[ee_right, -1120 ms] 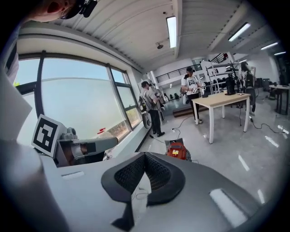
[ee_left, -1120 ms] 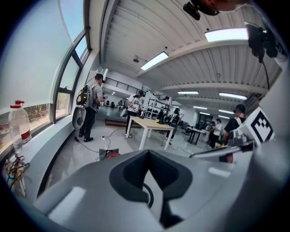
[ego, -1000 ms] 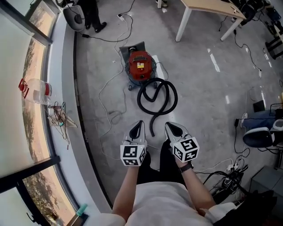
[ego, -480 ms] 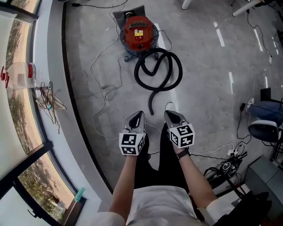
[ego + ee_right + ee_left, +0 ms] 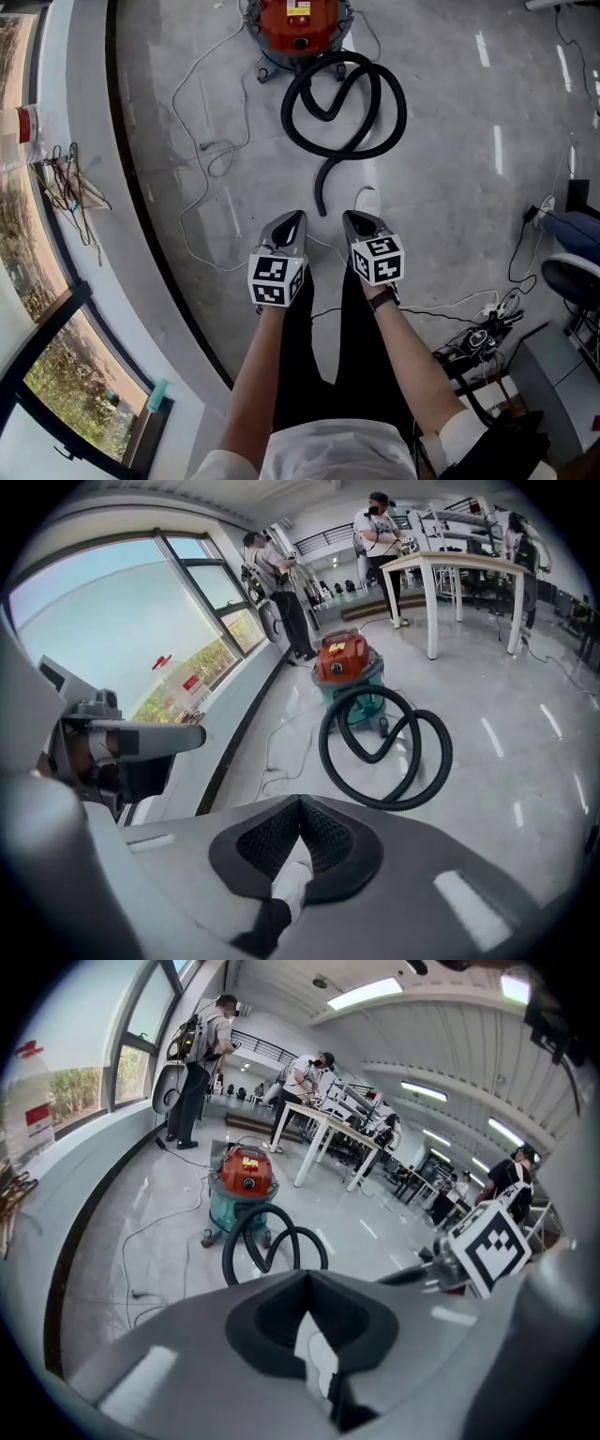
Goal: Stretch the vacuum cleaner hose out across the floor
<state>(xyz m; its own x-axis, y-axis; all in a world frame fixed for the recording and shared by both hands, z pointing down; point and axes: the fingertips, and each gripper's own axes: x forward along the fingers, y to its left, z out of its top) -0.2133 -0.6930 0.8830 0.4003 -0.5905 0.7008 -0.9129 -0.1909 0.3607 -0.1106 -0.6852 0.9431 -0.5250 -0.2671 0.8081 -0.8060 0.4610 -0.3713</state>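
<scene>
Both claws are clenched with nothing between their jaws. The left claw (image 5: 293, 217) and the right claw (image 5: 350, 217) hang side by side over the grey floor (image 5: 450, 187), tips angled down and forward. The black hose (image 5: 349, 103) lies ahead of them, coiled in loops beside the red vacuum cleaner (image 5: 300, 21). Its loose end trails back to near the claw tips, touching neither

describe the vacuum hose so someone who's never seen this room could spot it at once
On the grey floor, find the red vacuum cleaner at the top of the head view. The hose runs out from it, curled into a pretzel-like loop with its free end pointing down the picture. It is thick and black, while the cables beside it are thin and pale.
</scene>
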